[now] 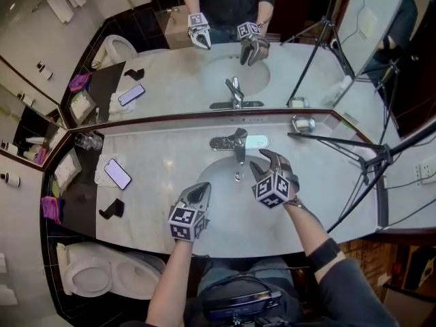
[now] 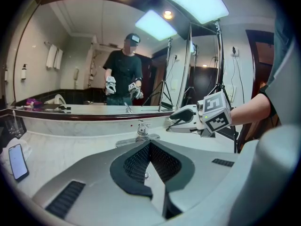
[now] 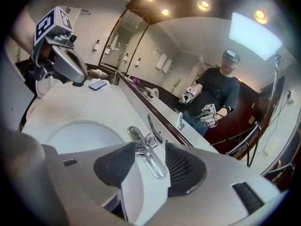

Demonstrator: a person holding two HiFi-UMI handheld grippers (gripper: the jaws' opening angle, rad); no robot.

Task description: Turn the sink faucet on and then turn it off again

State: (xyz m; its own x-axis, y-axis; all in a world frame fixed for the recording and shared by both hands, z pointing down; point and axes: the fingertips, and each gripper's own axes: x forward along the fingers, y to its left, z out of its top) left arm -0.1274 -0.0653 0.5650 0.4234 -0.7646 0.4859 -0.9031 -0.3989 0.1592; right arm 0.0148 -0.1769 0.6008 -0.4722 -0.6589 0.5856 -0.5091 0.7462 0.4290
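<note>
While left gripper [image 1: 204, 188] is clenched empty | right gripper [image 1: 273, 163] released, facing faucet [image 1: 238, 142] | sink [image 1: 225, 218]: drain stopper [image 1: 238, 176]

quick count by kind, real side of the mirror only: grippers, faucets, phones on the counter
grippers: 2, the left gripper and the right gripper
faucet: 1
phone: 1
total: 4

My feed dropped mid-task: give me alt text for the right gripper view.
The right gripper, grey with dark pads, stands open with the chrome lever faucet framed between its jaws, untouched. The white oval sink basin lies left, and the shut left gripper hovers above the pale counter at upper left.
</note>
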